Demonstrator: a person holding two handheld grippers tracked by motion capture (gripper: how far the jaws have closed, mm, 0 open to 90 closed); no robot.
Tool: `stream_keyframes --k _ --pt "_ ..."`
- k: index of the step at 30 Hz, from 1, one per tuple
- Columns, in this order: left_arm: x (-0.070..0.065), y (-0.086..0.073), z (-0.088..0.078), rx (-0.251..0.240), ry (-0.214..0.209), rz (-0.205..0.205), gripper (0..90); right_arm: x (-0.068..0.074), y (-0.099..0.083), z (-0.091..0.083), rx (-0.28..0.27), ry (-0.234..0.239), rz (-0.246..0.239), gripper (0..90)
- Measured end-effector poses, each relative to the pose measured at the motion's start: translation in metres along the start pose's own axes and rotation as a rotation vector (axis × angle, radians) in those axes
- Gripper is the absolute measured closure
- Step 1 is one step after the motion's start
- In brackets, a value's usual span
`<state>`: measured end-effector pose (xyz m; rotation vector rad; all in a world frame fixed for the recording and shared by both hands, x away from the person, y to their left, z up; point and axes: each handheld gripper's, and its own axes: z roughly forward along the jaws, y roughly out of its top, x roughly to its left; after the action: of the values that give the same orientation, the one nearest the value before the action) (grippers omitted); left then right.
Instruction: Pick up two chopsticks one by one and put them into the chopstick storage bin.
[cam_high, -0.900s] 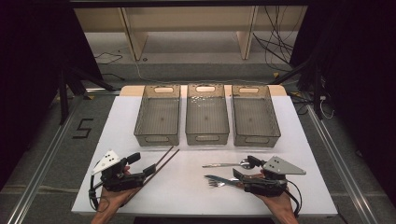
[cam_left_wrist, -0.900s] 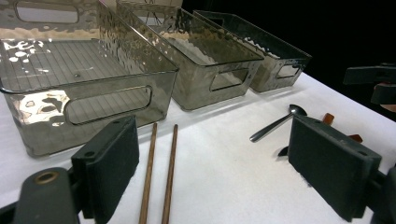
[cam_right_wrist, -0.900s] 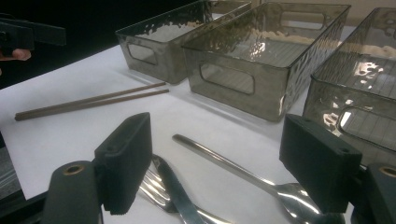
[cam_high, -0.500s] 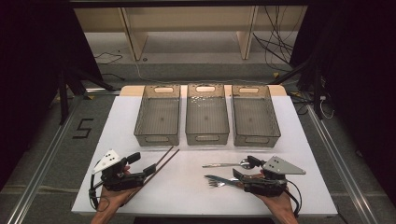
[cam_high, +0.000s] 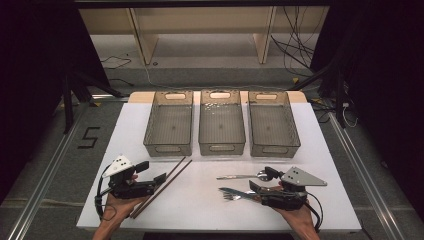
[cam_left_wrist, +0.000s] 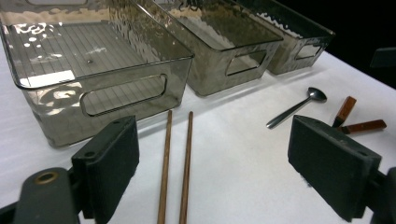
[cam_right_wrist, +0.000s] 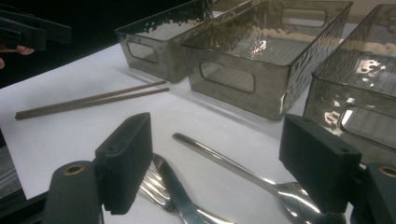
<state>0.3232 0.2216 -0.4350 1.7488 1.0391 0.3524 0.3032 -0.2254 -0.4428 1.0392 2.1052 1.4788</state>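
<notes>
Chopsticks (cam_high: 161, 186) are lying as a pair side by side on the white table (cam_high: 210, 210), slanting up from beside the left tool (cam_high: 161, 172) toward the left bin (cam_high: 169, 125); in the left gripper view they (cam_left_wrist: 176, 163) are running straight up between that tool's two black jaws, which are standing wide apart and gripping nothing. Nothing appears to be changing: against the earlier high views, the chopsticks, the cutlery and both hands are sitting in the same places, so the sorting is looking not yet begun and no piece is lifted. Moving outward to the person's right, a spoon (cam_high: 242, 176) and a fork (cam_high: 235, 195) are resting on the table in front of the right tool (cam_high: 260, 181), whose jaws are likewise spread wide with no hold on anything; in the right gripper view the fork (cam_right_wrist: 159, 186) and the spoon (cam_right_wrist: 233, 170) are lying on the table under and between those jaws. Beyond them, three clear smoked bins are standing in a row, left, middle bin (cam_high: 221, 122) and right bin (cam_high: 272, 125), close beside one another and all looking empty. Each hand is cradling its tool low at the near edge, which reads as a poised start: chopsticks likely first for the left, cutlery for the right.
</notes>
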Motion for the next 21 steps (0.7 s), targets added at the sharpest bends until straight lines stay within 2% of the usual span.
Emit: stream_keyframes --k 10,15,17,21 --pt "0.007 0.017 0.006 0.122 0.028 0.033 16.6 -0.001 0.000 0.000 0.005 -0.002 0.004 26.4" --pt "0.009 0.026 0.014 0.244 0.041 0.067 17.4 0.000 0.000 0.001 0.009 -0.002 0.003 26.5" --pt "0.009 0.028 0.018 0.296 0.053 0.090 18.3 0.000 0.000 0.001 0.012 -0.001 -0.001 26.5" --pt "0.008 0.031 0.025 0.387 0.080 0.111 21.3 0.000 0.000 0.001 0.012 0.001 -0.001 26.7"
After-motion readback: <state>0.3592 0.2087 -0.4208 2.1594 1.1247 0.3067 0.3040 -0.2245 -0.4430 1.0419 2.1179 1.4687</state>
